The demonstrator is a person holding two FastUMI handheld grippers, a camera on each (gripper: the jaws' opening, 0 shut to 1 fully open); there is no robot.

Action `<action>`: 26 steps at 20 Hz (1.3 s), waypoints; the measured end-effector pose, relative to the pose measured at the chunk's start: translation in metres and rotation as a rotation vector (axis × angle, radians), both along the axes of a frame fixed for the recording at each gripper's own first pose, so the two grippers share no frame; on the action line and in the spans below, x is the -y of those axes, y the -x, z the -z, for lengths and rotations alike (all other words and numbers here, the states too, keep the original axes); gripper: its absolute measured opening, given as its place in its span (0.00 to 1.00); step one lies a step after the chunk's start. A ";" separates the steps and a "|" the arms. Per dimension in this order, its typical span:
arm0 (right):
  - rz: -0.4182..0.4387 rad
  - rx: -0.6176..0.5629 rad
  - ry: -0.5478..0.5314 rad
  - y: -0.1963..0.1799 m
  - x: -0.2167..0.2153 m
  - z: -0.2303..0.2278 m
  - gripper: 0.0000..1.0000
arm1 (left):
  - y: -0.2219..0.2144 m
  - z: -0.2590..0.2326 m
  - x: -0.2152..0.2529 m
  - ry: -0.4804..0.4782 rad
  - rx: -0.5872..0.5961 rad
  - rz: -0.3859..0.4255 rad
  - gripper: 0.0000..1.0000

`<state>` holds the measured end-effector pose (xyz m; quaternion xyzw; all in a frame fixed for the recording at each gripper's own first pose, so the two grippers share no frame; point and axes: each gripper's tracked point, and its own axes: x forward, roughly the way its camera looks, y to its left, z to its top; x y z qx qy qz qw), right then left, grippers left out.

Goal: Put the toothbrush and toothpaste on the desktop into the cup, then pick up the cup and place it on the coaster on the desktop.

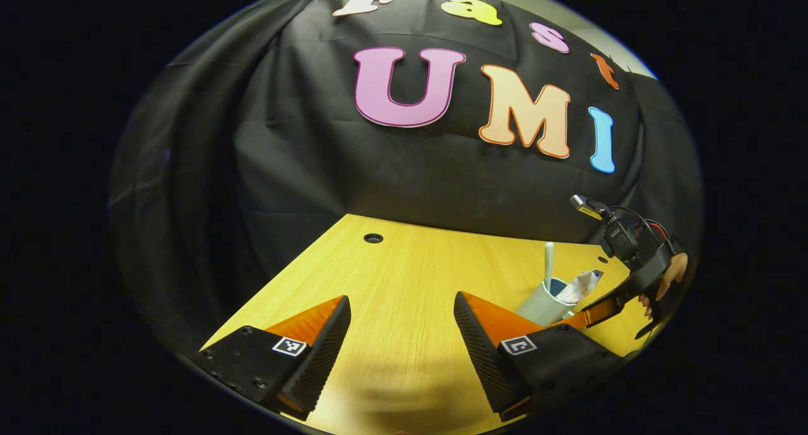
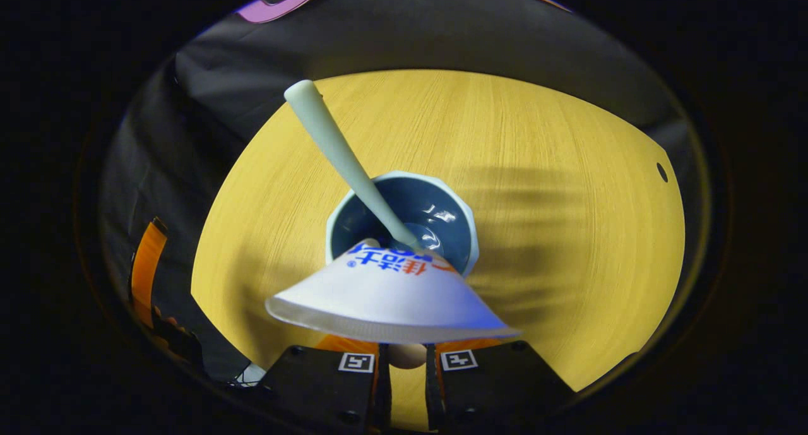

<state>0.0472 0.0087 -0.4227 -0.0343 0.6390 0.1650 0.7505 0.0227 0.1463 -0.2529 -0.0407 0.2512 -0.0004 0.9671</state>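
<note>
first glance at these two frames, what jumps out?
In the right gripper view, the white toothpaste tube looms just above the right gripper, its far end in the cup, where the pale green toothbrush already leans. In the left gripper view, the left gripper hangs open over bare yellow desktop, with the cup off to its right.

Recording booth: black cloth wall [image 1: 379,170], bare wooden desktop [image 1: 404,277].

The toothpaste [image 2: 385,293] tube carries red and blue printed characters, seen upside down and too distorted to read. Small black-and-white square marker tags sit on the right gripper [image 2: 404,359] fingers; no wording shows there.
</note>
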 end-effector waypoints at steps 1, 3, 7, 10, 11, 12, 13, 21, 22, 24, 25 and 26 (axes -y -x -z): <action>-0.010 -0.003 0.010 -0.001 0.002 0.001 0.24 | 0.000 0.001 0.001 0.004 -0.005 -0.001 0.95; -0.026 0.015 0.026 -0.006 0.008 -0.001 0.24 | 0.000 0.002 0.000 0.008 -0.011 0.002 0.95; -0.041 0.058 -0.024 -0.007 0.009 -0.019 0.30 | -0.005 0.002 0.010 0.004 -0.011 0.027 0.95; -0.054 0.165 -0.061 -0.016 0.010 -0.039 0.70 | -0.013 0.000 0.029 0.011 -0.006 0.048 0.95; -0.050 0.209 -0.073 -0.019 0.014 -0.046 0.75 | -0.016 -0.002 0.037 0.012 0.001 0.058 0.95; -0.043 0.259 -0.070 -0.021 0.023 -0.054 0.89 | -0.017 -0.005 0.047 0.013 0.006 0.072 0.95; -0.035 0.312 -0.070 -0.025 0.032 -0.059 0.98 | -0.019 -0.005 0.056 0.014 0.007 0.086 0.95; 0.070 0.718 -0.084 -0.034 0.105 -0.138 0.99 | -0.022 -0.036 0.130 0.012 0.086 0.172 0.95; 0.095 0.772 -0.083 -0.037 0.114 -0.152 0.94 | -0.020 -0.039 0.137 0.015 0.092 0.174 0.95; 0.143 0.876 -0.081 -0.041 0.131 -0.180 0.94 | -0.017 -0.047 0.147 0.012 0.110 0.170 0.95; 0.166 0.924 -0.079 -0.040 0.138 -0.194 0.99 | -0.016 -0.052 0.151 0.016 0.120 0.167 0.95; 0.184 0.965 -0.077 -0.040 0.147 -0.208 0.99 | -0.015 -0.057 0.156 0.022 0.130 0.162 0.95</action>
